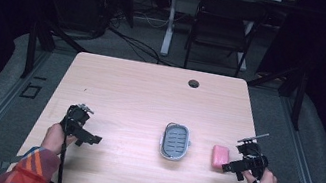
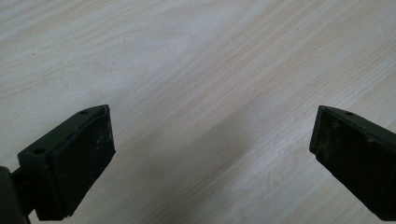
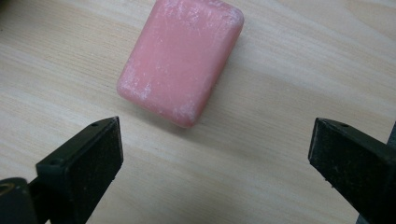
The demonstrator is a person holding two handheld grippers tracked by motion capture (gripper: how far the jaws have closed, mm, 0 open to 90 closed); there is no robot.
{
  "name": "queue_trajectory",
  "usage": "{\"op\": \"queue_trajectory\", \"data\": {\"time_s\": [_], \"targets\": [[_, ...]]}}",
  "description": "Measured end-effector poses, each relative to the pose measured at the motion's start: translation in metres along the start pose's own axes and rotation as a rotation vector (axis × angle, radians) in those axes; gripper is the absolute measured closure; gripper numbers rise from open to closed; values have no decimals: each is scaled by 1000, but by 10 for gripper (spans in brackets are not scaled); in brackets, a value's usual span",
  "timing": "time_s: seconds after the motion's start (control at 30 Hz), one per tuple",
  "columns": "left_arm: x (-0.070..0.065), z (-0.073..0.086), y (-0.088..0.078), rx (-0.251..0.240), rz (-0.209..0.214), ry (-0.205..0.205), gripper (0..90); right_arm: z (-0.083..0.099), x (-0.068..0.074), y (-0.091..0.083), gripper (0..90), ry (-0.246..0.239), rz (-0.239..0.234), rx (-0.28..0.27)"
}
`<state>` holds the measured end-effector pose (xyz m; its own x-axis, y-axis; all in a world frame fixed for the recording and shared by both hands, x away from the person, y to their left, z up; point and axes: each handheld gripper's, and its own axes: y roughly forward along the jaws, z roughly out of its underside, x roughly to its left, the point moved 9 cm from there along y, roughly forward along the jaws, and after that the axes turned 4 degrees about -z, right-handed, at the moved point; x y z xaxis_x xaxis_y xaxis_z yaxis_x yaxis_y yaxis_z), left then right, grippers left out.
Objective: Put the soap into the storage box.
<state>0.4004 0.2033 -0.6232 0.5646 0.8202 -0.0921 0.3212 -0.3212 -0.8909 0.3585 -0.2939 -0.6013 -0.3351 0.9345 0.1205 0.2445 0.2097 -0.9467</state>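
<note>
Barely begun, I judge: pink soap point(image 3: 180, 58) lies on the desk point(image 1: 141, 87) beside the grey dish point(image 1: 175, 141); right gripper point(image 3: 215, 154) fingers wide, empty; left gripper point(image 2: 212, 154) likewise

In the high view, even overhead light falls on the pale table point(image 1: 150, 94) while the surrounding room lies in deep darkness. The picture is soft and grainy. Both gripper views are bright; near wood grain blurs, with faint diffuse shadows.
</note>
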Motion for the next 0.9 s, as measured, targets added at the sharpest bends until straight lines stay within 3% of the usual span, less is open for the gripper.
{"op": "queue_trajectory", "data": {"time_s": [0.53, 0.87, 0.9], "targets": [[0, -1, 2, 8, -2, -1, 0, -17, 9, 6, 18, 44, -17, 14], [0, -1, 1, 7, -3, 3, 0, -36, 9, 25, 0, 101, -12, 30], [0, -1, 2, 7, -3, 3, 0, -36, 8, 26, 0, 99, -10, 55]]}}
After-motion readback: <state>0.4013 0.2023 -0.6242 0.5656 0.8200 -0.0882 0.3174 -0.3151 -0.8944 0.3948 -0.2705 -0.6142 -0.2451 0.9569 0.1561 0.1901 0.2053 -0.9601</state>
